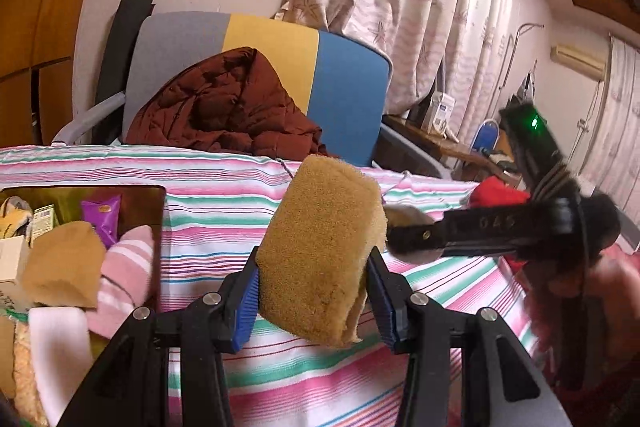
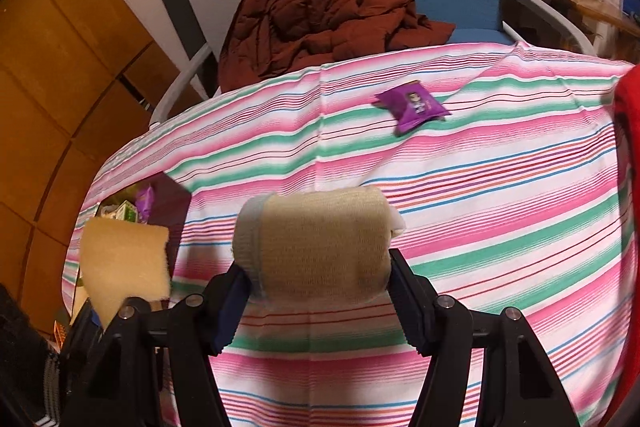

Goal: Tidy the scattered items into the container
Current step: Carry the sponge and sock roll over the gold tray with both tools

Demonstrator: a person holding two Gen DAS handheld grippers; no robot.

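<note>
Striped cotton in pink, green and white covers the table [image 2: 500, 187], the biggest surface in both views, with a grey, yellow and blue chair [image 1: 344, 87] behind it carrying a crumpled rust-brown quilted jacket [image 1: 224, 107].

At the table's left edge sits the dark open container [image 1: 152, 203], its rim showing against the cloth. Inside it, seen from the left wrist, lie a tan sponge block [image 1: 60, 267], a pink and white striped sock [image 1: 124, 283], a white folded cloth [image 1: 60, 351], a purple snack packet [image 1: 102, 215], a small green and white carton [image 1: 42, 221] and a pale box [image 1: 12, 259] at the far left; more lies beneath, too jumbled to tell.

Held up over the cloth just right of the container, the left gripper [image 1: 312, 301] has its blue-padded fingers [image 1: 246, 303] pressed in on a thick yellow-brown sponge [image 1: 324, 247], which stands upright and bulges above them. The right gripper [image 2: 318, 287] is clamped around a rolled beige sock with a pale cuff [image 2: 316, 247], lying crosswise between the fingers, above the tablecloth and right of the container.

A second purple snack packet [image 2: 412, 105] lies flat on the cloth toward the far side, well apart from the container. Red fabric [image 2: 628, 147] shows at the right edge.
</note>
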